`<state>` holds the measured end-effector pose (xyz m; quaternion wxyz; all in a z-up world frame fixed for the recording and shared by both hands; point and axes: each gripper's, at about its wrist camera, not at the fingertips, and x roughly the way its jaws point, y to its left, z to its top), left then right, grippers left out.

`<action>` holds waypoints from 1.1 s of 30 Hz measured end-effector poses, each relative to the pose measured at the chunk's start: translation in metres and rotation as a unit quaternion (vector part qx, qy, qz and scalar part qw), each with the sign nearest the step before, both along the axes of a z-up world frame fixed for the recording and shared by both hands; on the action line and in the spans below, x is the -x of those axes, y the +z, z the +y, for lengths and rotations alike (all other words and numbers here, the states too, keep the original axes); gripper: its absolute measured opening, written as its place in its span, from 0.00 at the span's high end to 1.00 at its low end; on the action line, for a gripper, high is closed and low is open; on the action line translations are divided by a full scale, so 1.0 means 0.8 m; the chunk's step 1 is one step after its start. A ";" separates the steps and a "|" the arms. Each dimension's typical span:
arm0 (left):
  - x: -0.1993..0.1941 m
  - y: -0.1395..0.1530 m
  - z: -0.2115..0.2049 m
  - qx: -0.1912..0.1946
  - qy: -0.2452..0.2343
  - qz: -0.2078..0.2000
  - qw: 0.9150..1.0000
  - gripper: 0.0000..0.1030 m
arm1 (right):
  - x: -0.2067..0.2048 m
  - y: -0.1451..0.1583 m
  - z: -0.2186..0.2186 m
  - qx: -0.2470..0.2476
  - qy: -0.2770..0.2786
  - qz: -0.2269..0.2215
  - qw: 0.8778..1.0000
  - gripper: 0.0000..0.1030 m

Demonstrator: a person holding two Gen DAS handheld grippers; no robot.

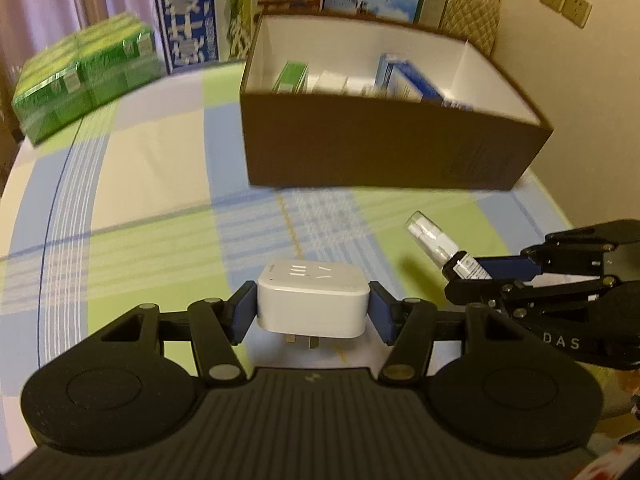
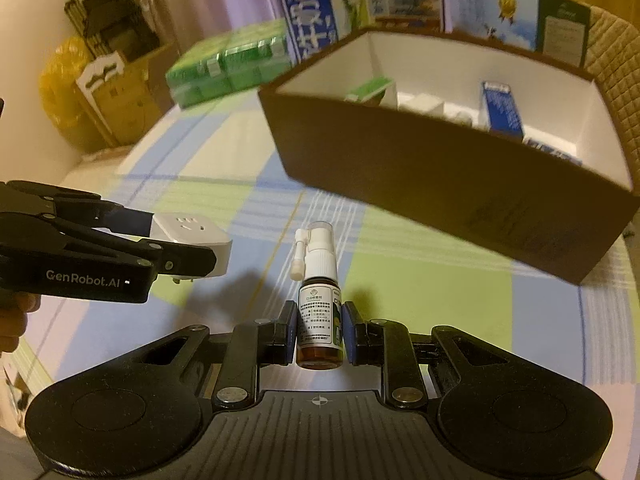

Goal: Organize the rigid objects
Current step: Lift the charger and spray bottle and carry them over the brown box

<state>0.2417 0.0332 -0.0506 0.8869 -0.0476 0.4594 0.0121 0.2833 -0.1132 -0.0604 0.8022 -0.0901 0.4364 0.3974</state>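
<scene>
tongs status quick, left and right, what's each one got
Left tongs: closed on the white plug adapter.
Right tongs: closed on the spray bottle.

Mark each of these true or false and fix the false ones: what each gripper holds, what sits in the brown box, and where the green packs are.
1. The left gripper is shut on a white plug adapter. True.
2. The right gripper is open. False: it is shut on a spray bottle.
3. The brown box already holds small cartons. True.
4. The green packs are inside the box. False: they lie on the checked cloth, left of it.
</scene>
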 end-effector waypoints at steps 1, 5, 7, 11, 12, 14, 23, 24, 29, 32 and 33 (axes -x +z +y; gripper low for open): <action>-0.002 0.006 -0.001 0.000 -0.002 -0.006 1.000 0.47 | -0.002 0.006 -0.003 -0.007 -0.003 -0.002 1.000 0.81; -0.016 0.032 -0.008 -0.003 -0.010 -0.032 0.999 0.46 | -0.012 0.031 -0.014 -0.033 -0.015 -0.014 0.999 0.81; -0.025 0.044 -0.011 -0.003 -0.015 -0.044 0.999 0.47 | -0.020 0.043 -0.020 -0.046 -0.023 -0.020 0.998 0.81; -0.049 0.060 -0.014 -0.006 -0.024 -0.059 0.998 0.47 | -0.038 0.064 -0.030 -0.066 -0.039 -0.030 0.997 0.81; -0.056 0.063 -0.016 -0.008 -0.026 -0.063 0.998 0.47 | -0.045 0.068 -0.031 -0.069 -0.042 -0.031 0.996 0.81; -0.070 0.069 -0.017 -0.008 -0.029 -0.069 0.997 0.47 | -0.058 0.075 -0.033 -0.075 -0.051 -0.033 0.995 0.81; -0.142 0.080 -0.027 -0.015 -0.048 -0.082 0.995 0.47 | -0.128 0.094 -0.054 -0.085 -0.110 -0.047 0.989 0.81; -0.151 0.079 -0.029 -0.018 -0.051 -0.082 0.995 0.47 | -0.137 0.095 -0.057 -0.084 -0.117 -0.048 0.988 0.81; -0.194 0.071 -0.034 -0.019 -0.059 -0.076 0.995 0.47 | -0.182 0.090 -0.064 -0.075 -0.151 -0.045 0.985 0.81; -0.222 0.062 -0.036 -0.021 -0.064 -0.067 0.996 0.47 | -0.207 0.081 -0.066 -0.062 -0.167 -0.040 0.983 0.81; -0.229 0.059 -0.038 -0.021 -0.066 -0.064 0.996 0.47 | -0.215 0.076 -0.066 -0.058 -0.172 -0.037 0.983 0.81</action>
